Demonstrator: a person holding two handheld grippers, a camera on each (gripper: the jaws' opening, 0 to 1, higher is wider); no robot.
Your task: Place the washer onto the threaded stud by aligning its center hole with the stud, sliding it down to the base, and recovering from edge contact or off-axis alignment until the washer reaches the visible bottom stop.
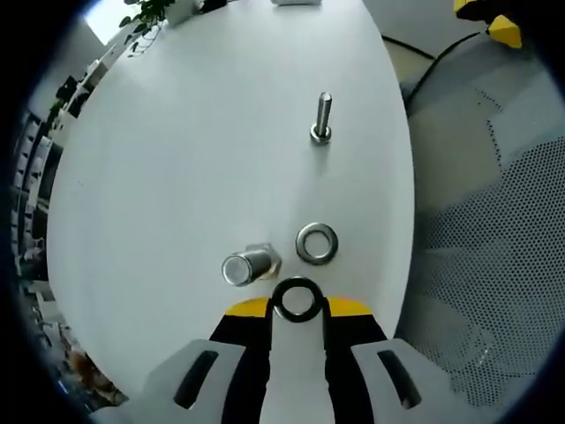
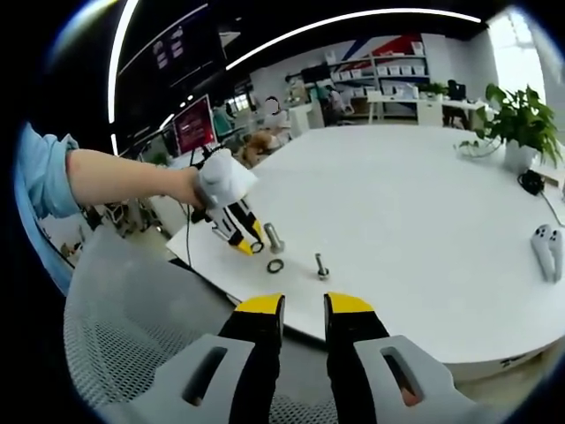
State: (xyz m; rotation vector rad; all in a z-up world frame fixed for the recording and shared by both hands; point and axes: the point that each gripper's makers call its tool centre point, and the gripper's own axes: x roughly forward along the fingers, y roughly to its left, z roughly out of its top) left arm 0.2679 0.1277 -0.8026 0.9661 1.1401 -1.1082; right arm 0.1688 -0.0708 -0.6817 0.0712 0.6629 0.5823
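In the left gripper view, the left gripper [image 1: 298, 307] pinches a dark ring washer [image 1: 297, 299] edge-on between its nearly shut yellow-tipped jaws, flat face up, probably so its hole can be lined up over a stud. Just beyond it on the white round table [image 1: 177, 159] lie a second, silver washer [image 1: 317, 243] and an upright threaded stud [image 1: 250, 266]; a smaller bolt [image 1: 322, 117] stands farther in, all near the table's edge. In the right gripper view, the right gripper [image 2: 303, 311] hangs off the table's edge, jaws slightly apart and empty, likely kept clear as an onlooker.
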